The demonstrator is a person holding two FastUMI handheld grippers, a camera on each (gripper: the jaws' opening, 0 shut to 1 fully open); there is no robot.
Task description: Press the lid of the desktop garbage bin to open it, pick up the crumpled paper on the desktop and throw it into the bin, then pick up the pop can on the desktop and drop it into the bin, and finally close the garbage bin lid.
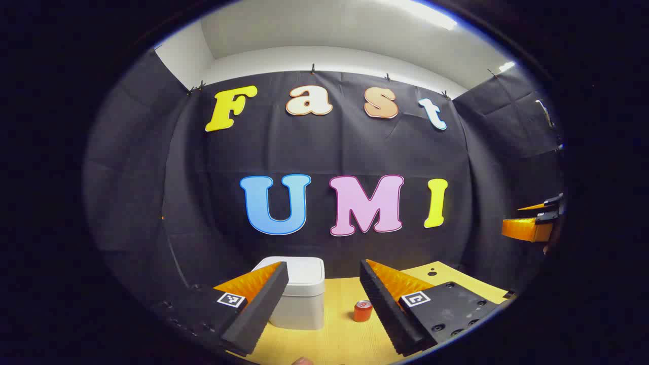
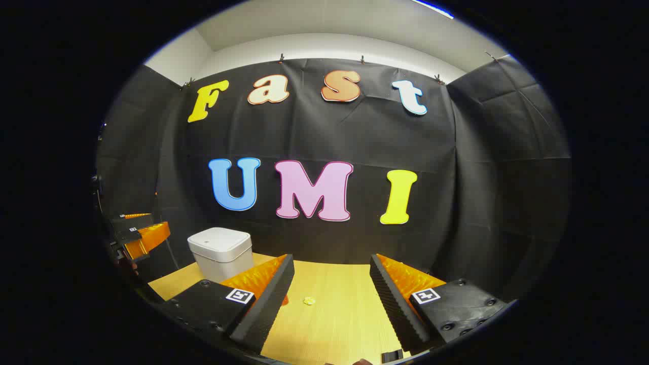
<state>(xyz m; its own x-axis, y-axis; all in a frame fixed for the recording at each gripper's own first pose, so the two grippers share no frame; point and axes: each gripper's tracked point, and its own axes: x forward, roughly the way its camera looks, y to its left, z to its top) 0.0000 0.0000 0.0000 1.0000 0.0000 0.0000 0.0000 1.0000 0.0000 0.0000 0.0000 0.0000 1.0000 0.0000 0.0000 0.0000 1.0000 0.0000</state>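
Observation:
A white desktop bin (image 1: 299, 294) with its lid down stands on the yellow wooden table (image 1: 334, 339), partly behind my left gripper's left finger. A red pop can (image 1: 362, 311) stands upright just right of the bin. My left gripper (image 1: 324, 304) is open and held above the table, with nothing between its fingers. In the right gripper view the bin (image 2: 221, 252) sits at the left, and a small yellow crumpled paper (image 2: 309, 300) lies on the table between the fingers of my open right gripper (image 2: 332, 299). A sliver of the can (image 2: 285, 300) peeks past its left finger.
The other gripper (image 1: 532, 223) hangs at the right edge of the left gripper view, and the left one (image 2: 137, 235) at the left edge of the right gripper view. Black cloth walls close the table on the back and sides.

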